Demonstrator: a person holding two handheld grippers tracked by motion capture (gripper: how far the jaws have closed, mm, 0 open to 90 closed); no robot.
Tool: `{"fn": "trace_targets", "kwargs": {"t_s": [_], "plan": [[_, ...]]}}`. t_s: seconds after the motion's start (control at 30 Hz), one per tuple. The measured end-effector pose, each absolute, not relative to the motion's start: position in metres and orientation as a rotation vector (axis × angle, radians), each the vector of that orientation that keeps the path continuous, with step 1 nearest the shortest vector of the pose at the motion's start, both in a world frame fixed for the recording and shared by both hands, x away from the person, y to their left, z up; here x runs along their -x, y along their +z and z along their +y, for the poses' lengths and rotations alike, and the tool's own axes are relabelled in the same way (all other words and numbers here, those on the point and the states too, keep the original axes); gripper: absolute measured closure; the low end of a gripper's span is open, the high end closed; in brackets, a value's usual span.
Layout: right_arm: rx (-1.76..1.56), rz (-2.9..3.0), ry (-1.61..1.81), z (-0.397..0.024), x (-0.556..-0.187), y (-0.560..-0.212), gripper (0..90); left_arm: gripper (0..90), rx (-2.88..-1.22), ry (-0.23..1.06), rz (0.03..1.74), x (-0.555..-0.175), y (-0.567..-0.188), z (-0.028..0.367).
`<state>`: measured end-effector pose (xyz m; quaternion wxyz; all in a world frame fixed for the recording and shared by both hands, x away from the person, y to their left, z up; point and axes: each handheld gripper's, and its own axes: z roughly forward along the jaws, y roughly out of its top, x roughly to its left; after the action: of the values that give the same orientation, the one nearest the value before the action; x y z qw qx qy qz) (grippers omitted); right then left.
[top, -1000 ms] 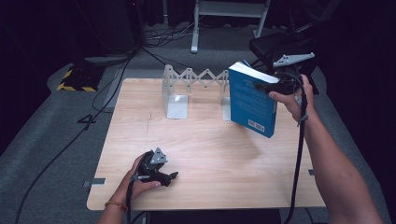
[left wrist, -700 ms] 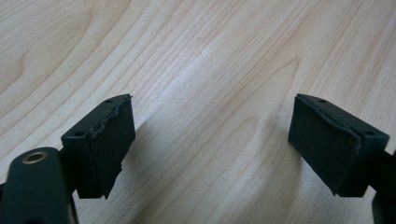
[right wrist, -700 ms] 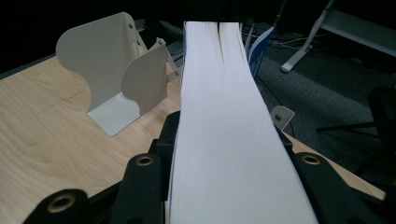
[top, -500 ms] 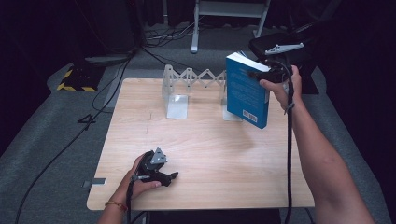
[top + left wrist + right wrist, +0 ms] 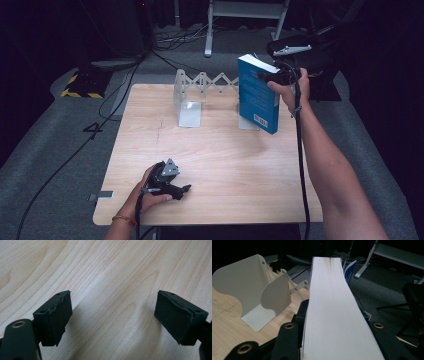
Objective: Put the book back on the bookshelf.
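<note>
A thick blue paperback book hangs tilted just above the back right of the wooden table, its lower corner near a white bookend. My right gripper is shut on its upper fore-edge. In the right gripper view the white page block runs up between the black jaws of my right gripper. My left gripper lies on the table near the front left, held by a hand. Its pads stand wide apart over bare wood, open and holding nothing.
A white expanding bookend rack stands along the table's back edge, its plates left of the book. Cables and a yellow-and-black striped block lie on the grey floor. A white metal stand is behind the table.
My right hand has carried the book leftward and slightly farther back, closer to the bookend rack. The left gripper has stayed where it was.
</note>
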<state>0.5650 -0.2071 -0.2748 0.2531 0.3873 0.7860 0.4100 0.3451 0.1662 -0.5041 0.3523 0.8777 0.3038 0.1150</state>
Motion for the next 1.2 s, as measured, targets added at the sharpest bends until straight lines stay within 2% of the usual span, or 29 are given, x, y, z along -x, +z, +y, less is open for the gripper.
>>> {"fn": "trace_targets", "kwargs": {"t_s": [0.5, 1.2], "plan": [[-1.04, 2.058, 1.193, -0.202, -0.576, -0.299, 61.0, 15.1, -2.276, 0.288, 0.766, -0.344, -0.504, 0.165], [-0.998, 2.061, 1.254, -0.229, -0.559, -0.319, 58.6, 14.9, -2.275, 0.282, 0.761, -0.345, -0.504, 0.165]]}}
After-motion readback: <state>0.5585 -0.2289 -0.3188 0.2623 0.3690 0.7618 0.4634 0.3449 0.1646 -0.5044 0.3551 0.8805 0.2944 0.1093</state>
